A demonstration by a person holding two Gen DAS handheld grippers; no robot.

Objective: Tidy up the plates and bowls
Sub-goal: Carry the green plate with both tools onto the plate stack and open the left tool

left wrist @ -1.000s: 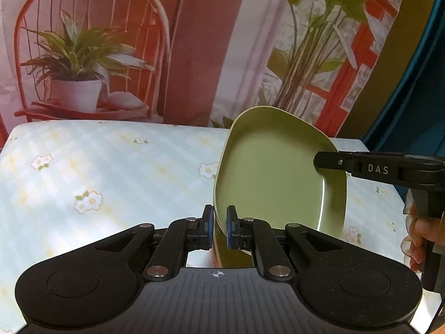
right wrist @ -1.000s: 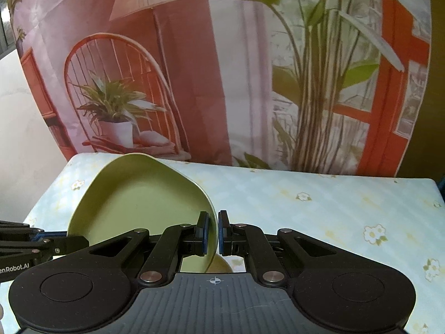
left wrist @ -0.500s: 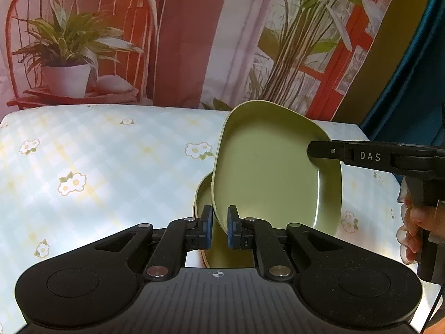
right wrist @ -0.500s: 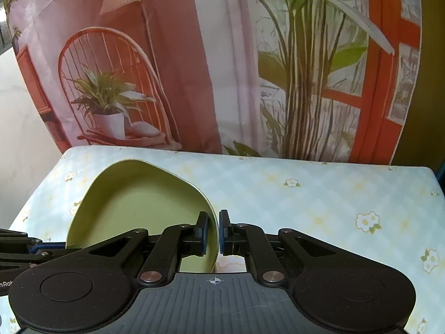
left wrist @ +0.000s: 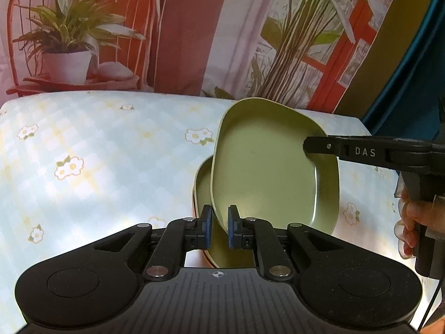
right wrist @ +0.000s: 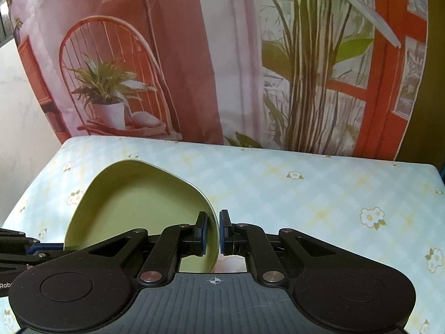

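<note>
The upper green plate is gripped at its near rim by the narrowly closed left claw; it is held tilted above a second green plate on the floral bench; its opposite rim is pinched by the right claw.

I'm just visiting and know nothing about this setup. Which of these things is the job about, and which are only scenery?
Part of the job:
- green plate, held up at its rim by the left gripper and the right gripper
- second green dish lying underneath on the table

Just there:
- flowered tablecloth
- printed backdrop with a chair and plants
</note>
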